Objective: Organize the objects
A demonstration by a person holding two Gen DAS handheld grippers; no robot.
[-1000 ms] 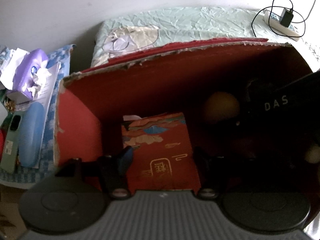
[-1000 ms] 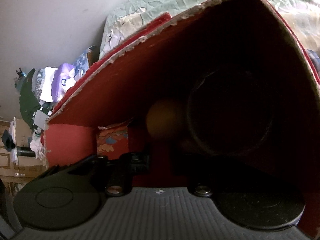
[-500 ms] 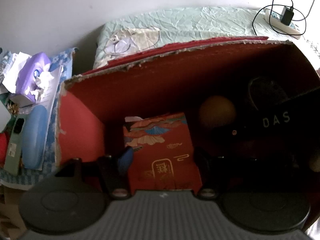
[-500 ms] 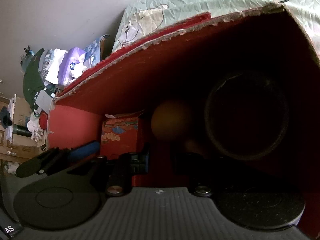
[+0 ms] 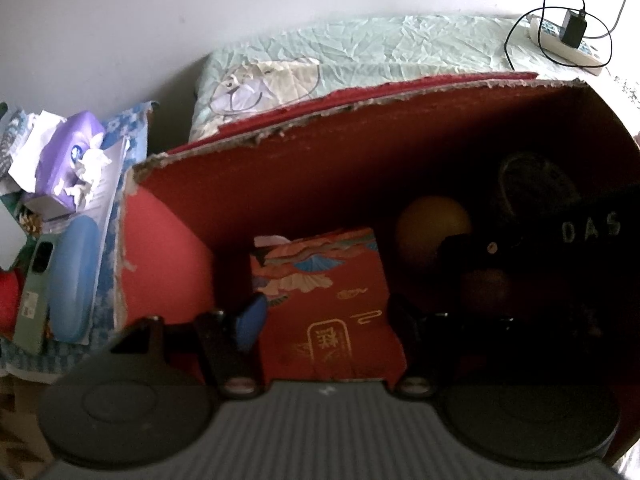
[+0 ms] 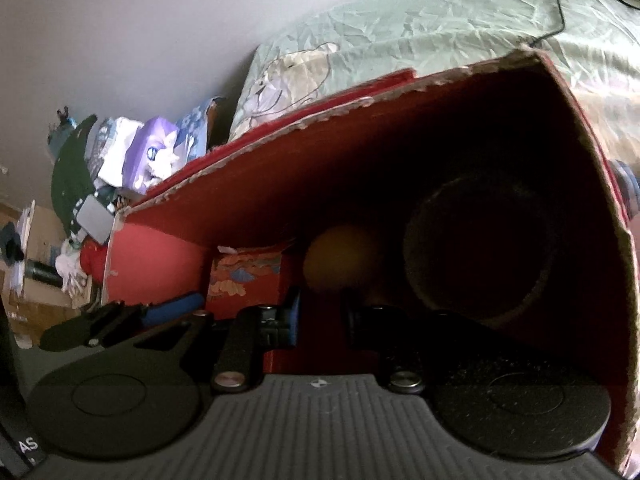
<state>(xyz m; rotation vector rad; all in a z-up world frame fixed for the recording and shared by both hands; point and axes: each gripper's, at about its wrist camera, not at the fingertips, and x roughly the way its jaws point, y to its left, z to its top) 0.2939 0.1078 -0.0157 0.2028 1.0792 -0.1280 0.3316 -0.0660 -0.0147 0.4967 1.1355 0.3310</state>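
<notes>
Red box [image 5: 360, 168], interior. Packet [image 5: 324, 304] upright against the box's left wall, long axis vertical, its sides gripped by the left gripper [image 5: 324, 320]. Right gripper [image 6: 320, 316], jaws narrowly parted, apparently empty; ball [image 6: 340, 260] just beyond.

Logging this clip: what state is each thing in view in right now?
Red box: open, top edge torn.
Packet: upright in the box, between the left tool's fingers.
Ball: resting in the box, right of the packet.
Left tool: around the packet.
Right tool: inside the box, grip unclear.
Charger: plugged into the power strip.
</notes>
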